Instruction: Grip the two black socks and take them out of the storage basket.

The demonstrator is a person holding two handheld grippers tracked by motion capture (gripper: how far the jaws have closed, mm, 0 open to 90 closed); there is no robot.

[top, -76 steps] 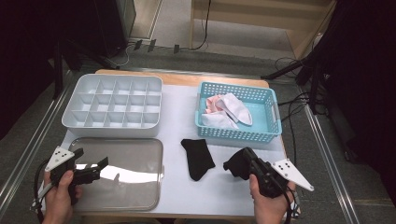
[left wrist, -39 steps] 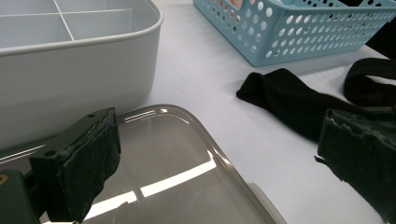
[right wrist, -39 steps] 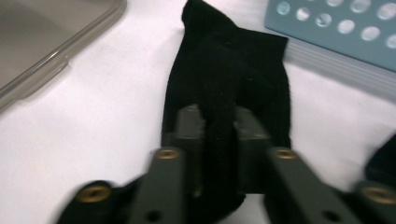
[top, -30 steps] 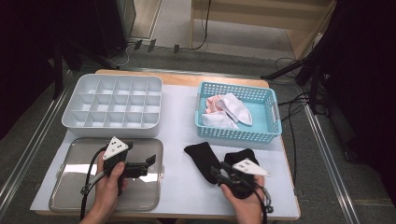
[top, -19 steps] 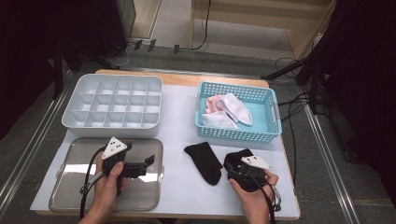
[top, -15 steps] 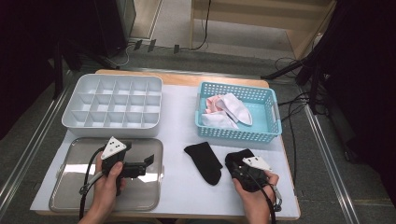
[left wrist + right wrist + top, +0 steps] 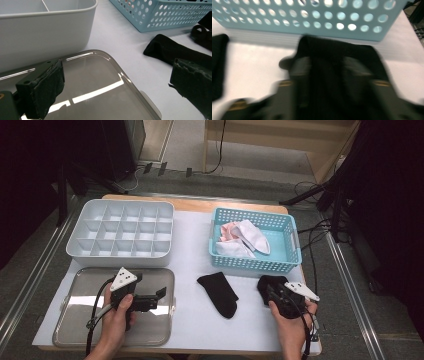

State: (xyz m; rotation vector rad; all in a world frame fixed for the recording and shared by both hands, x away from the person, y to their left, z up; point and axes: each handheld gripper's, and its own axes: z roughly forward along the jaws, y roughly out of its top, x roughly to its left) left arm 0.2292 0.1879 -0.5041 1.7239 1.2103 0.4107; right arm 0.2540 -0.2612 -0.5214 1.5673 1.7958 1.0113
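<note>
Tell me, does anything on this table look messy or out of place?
Somewhat. Two black socks lie apart on the white mat: one loose in the middle, the other bunched at the right gripper, its jaws around it. Light socks sit heaped in the blue basket.
</note>
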